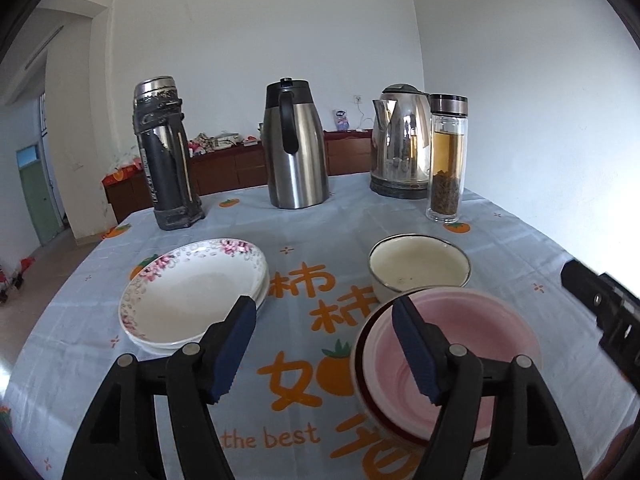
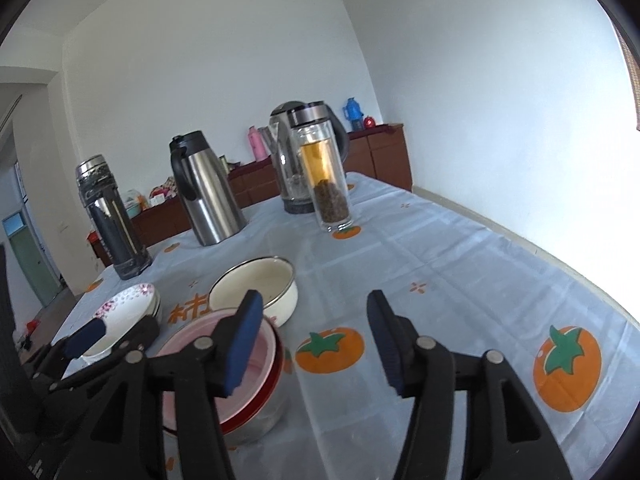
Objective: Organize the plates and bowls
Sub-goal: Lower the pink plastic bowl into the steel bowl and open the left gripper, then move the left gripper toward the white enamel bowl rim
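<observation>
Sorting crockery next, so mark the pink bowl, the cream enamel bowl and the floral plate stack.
pink bowl (image 1: 476,364): left wrist view, inner wall.
cream enamel bowl (image 1: 418,266): left wrist view, inside bottom.
floral plate stack (image 1: 192,296): left wrist view, top plate's centre.

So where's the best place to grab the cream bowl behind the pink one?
Pinch the cream bowl's thin dark-edged rim on its right side, one pad inside and one outside, coming from above. It sits upright and open, that side faces bare cloth, and the pink bowl crowds its near edge.
</observation>
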A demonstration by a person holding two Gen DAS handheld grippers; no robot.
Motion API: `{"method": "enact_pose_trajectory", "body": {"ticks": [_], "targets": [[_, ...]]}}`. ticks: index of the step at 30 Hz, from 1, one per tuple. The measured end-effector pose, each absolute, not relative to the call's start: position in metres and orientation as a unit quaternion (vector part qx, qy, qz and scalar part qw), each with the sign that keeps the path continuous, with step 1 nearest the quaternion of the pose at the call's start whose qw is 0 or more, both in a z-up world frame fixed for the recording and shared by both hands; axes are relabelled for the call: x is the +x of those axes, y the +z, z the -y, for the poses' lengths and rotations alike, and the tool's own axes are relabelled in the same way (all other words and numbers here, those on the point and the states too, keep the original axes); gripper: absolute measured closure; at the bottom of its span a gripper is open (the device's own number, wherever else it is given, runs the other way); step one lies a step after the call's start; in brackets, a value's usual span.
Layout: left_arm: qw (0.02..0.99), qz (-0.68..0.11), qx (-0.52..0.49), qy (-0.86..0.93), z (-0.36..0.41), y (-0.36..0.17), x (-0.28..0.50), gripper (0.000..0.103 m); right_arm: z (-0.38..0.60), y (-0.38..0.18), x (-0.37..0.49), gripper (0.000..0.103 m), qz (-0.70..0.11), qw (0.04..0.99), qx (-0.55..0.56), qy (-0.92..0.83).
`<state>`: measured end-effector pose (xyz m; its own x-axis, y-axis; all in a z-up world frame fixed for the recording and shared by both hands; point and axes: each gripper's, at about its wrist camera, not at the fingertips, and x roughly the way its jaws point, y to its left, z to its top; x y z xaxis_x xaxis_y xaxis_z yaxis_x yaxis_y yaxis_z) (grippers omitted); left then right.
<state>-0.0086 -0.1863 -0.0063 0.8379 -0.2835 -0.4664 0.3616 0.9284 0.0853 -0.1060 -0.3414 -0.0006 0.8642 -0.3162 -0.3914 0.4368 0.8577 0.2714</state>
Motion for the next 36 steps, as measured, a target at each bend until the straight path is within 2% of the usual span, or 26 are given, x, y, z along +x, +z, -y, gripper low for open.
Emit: {"method": "enact_pose_trajectory", "body": {"ticks": [8, 16, 36], "targets": [[0.963, -0.218, 0.07, -0.143, 0.161, -0.006, -0.019, 0.03, 0.341, 0.0, -0.111, 0.04, -0.14, 0.952, 0.158, -0.222], [0.965, -0.211, 0.082, -0.129, 0.156, -0.012, -0.024, 0.03, 0.328, 0.006, -0.123, 0.018, -0.089, 0.955, 0.112, -0.259], [0.973, -0.18, 0.09, -0.117, 0.148, -0.014, -0.036, 0.03, 0.32, 0.005, -0.133, 0.015, -0.074, 0.953, 0.091, -0.281]]}}
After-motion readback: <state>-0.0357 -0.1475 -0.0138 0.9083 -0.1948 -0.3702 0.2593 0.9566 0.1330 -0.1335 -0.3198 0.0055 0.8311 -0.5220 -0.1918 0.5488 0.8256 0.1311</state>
